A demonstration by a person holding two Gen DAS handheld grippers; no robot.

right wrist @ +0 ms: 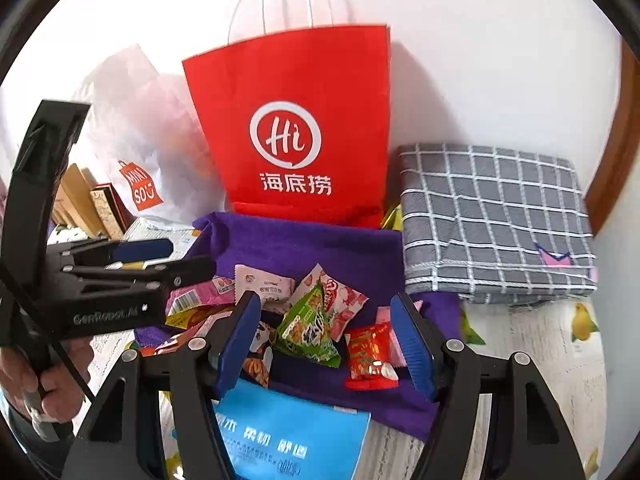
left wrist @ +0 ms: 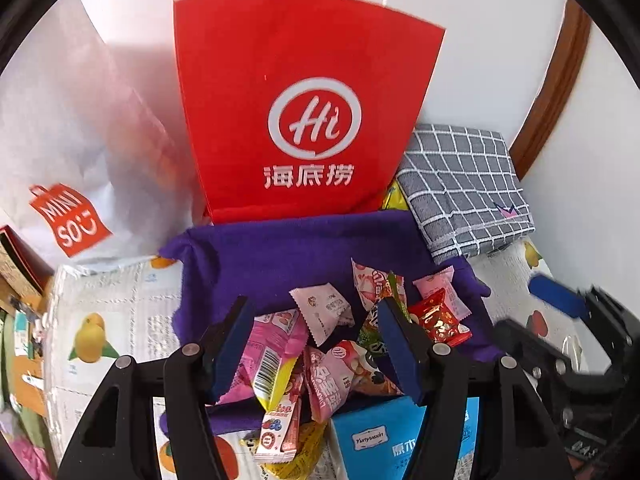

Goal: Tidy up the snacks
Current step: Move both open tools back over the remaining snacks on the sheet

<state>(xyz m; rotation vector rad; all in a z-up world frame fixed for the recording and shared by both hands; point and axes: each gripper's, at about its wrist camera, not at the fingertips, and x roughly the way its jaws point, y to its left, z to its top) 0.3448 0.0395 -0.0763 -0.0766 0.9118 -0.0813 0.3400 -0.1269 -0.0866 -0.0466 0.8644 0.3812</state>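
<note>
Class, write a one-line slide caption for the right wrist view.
Open right tool hovers over snack packets piled on purple cloth, before a red paper bag.

A purple cloth (left wrist: 280, 256) lies on a fruit-print table cover (left wrist: 100, 320), with a heap of small snack packets (left wrist: 320, 344) piled at its near edge. The left gripper (left wrist: 316, 344) hovers above the heap, jaws apart, nothing clamped between them. A red paper bag (left wrist: 304, 104) stands at the cloth's far edge, a white bag (left wrist: 72, 168) to its left, a folded grey checked cloth (left wrist: 468, 192) at its right. A blue carton (left wrist: 380, 440), possibly tissues, sits nearest. The right gripper (left wrist: 560, 300) shows blurred at the right edge.
</note>
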